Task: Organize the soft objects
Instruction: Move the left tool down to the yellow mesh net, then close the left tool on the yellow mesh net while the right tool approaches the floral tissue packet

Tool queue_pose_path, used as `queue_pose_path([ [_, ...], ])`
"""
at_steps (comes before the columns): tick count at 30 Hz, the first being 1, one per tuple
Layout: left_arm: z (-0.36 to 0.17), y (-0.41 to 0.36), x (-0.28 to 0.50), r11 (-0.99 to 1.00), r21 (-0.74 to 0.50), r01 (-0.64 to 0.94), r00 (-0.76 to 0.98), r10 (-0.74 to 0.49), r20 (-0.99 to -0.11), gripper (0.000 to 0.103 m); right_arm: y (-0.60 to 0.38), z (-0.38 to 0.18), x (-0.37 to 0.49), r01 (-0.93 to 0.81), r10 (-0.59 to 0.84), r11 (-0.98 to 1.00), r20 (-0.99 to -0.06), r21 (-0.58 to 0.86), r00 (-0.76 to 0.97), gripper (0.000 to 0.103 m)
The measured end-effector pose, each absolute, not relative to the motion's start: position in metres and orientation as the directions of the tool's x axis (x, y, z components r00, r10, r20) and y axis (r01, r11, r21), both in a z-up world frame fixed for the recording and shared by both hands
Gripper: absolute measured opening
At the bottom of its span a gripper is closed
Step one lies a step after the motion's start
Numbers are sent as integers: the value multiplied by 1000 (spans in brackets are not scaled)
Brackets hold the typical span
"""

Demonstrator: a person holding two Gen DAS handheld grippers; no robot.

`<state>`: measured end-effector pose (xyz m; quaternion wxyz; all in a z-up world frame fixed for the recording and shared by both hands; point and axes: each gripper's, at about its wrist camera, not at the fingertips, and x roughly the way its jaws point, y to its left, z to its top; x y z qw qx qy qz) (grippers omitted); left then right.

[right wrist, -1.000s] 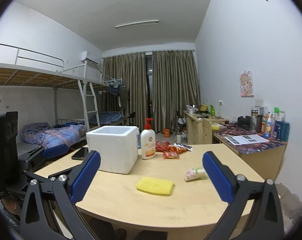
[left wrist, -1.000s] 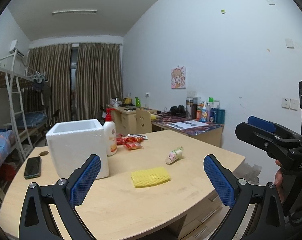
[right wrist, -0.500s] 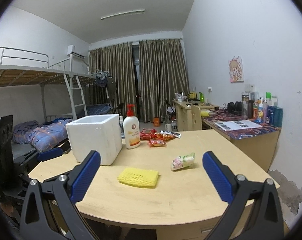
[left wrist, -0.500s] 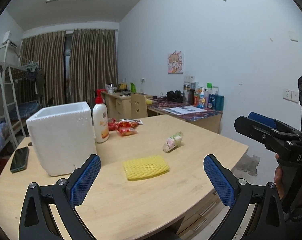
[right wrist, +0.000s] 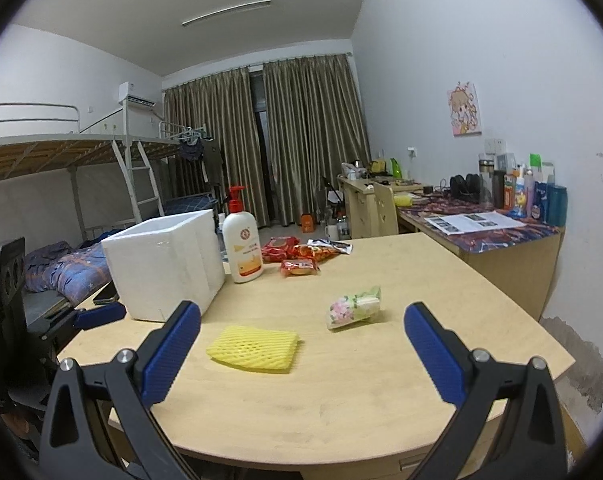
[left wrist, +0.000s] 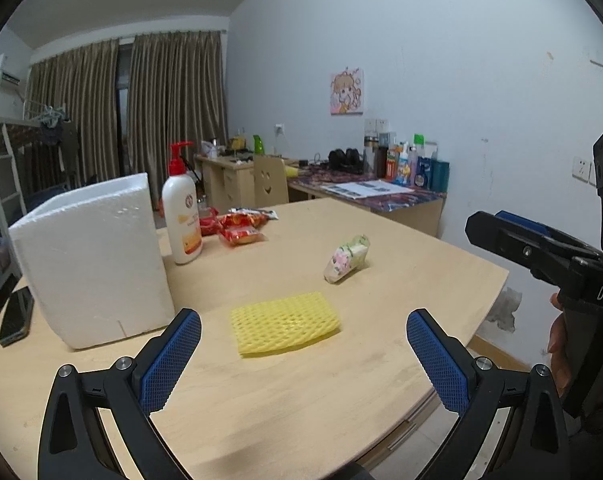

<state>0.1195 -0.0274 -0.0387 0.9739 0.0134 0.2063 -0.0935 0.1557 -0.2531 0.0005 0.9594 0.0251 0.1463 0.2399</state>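
Note:
A yellow foam net sleeve (left wrist: 284, 327) lies flat on the wooden table (left wrist: 301, 392), also in the right wrist view (right wrist: 253, 349). A small floral tissue pack (left wrist: 347, 258) lies behind it to the right, seen too in the right wrist view (right wrist: 354, 307). A white foam box (left wrist: 89, 260) stands open-topped at the left, also in the right wrist view (right wrist: 165, 262). My left gripper (left wrist: 303, 360) is open and empty, just short of the sleeve. My right gripper (right wrist: 301, 354) is open and empty, above the table's near edge.
A lotion pump bottle (left wrist: 182, 216) and red snack packets (left wrist: 237, 228) stand behind the box. A phone (left wrist: 16, 316) lies left of the box. A cluttered desk (right wrist: 493, 224) lines the right wall; a bunk bed (right wrist: 61, 152) is at the left.
Both grippers have moved closer to the table and a little lower; the sleeve, tissue pack and box appear larger. Both stay open.

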Motion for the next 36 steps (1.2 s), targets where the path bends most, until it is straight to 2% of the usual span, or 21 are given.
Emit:
queue_pose_path([
  [32,-100,-32,263,995,-38,95,726,-96,-681,103,-258,-42,264,-442,480,876,-451,194,752,103],
  [36,-109,-29,277,997,-53,61,678,-81,-731,93,-257,-43,276,-451,486,871,-466,194,739,103],
])
